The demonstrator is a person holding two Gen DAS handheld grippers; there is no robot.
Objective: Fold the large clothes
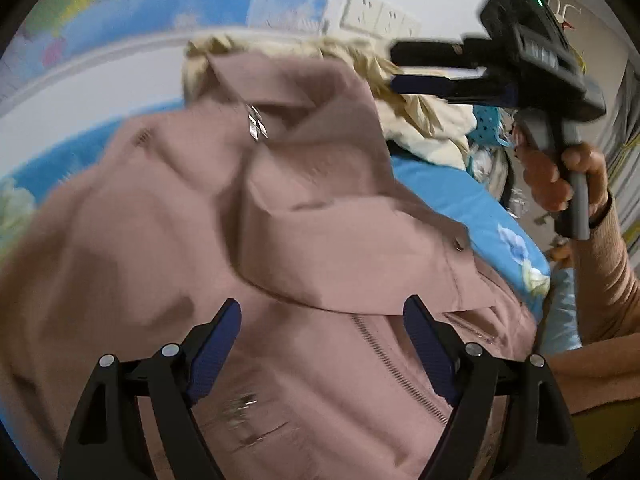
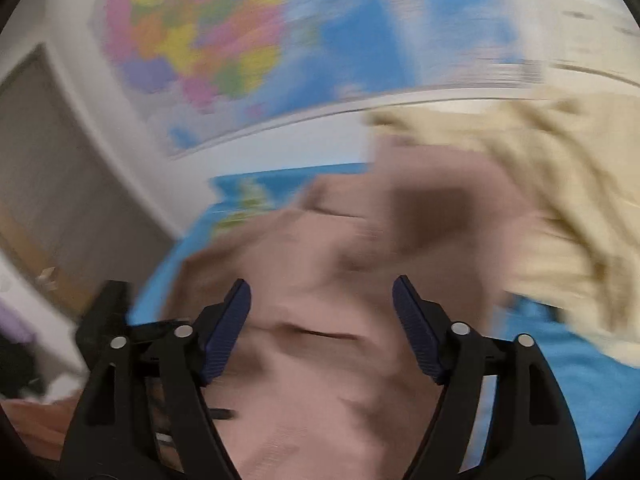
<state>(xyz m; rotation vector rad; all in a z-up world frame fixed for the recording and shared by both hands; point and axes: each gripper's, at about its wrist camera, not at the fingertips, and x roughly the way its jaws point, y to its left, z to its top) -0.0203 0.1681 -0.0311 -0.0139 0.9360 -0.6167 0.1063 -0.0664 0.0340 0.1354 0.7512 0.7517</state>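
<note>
Pink jacket spread on the blue bed, both grippers hovering open above it.

The dusty-pink jacket (image 1: 304, 216) lies crumpled across the blue bedsheet (image 1: 472, 204), collar toward twelve o'clock, its zipper (image 1: 400, 368) running down toward five o'clock. The left gripper (image 1: 322, 344) hangs just over the front panel with its fingers (image 1: 216, 352) spread wide, holding nothing. At two o'clock in the left view the right gripper (image 1: 394, 68) is held by a hand (image 1: 560, 176) near the cream garment (image 1: 432, 124) heaped beyond the collar; its own blurred view shows its fingers (image 2: 416, 336) parted and empty over the jacket. A coloured map (image 2: 200, 40) hangs on the wall.
</note>
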